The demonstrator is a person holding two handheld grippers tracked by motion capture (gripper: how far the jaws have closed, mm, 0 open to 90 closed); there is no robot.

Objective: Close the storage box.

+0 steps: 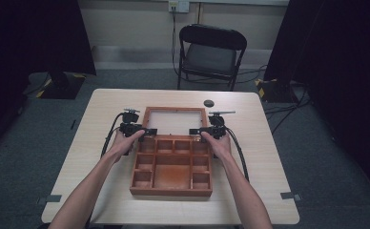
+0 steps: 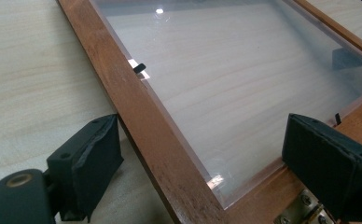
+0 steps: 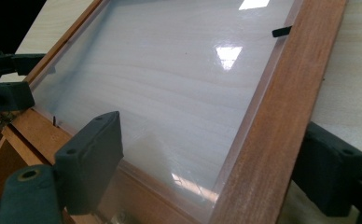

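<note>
Box: the wooden box (image 1: pixel 171 167) sits at the centre of the table (image 1: pixel 102 143); its compartments are open and its lid (image 1: pixel 175 120) is laid back flat toward the top of the frame.
Left claw: your left claw (image 1: pixel 150 131) is open, its jaws straddling the lid's left rail (image 2: pixel 142 116) near the hinge (image 2: pixel 305 210). One pad sits outside on the table side, the other over the pane; neither pinches yet.
Right claw: your right claw (image 1: pixel 193 131) is open too, straddling the right rail (image 3: pixel 272 116) the same way.
Step in hand: this looks like gripping the lid to swing it shut. Close both claws on the wood, not the pane, and lift evenly so the hinges don't twist.
Materials: the frame is reddish-brown wood with a smooth finish. The pane (image 2: pixel 226 84) is clear, glossy plastic or glass, held by small black clips (image 2: pixel 139 68), and likely slippery. The hinge is brass-coloured metal.
Table: pale wood-grain laminate, matte.
</note>
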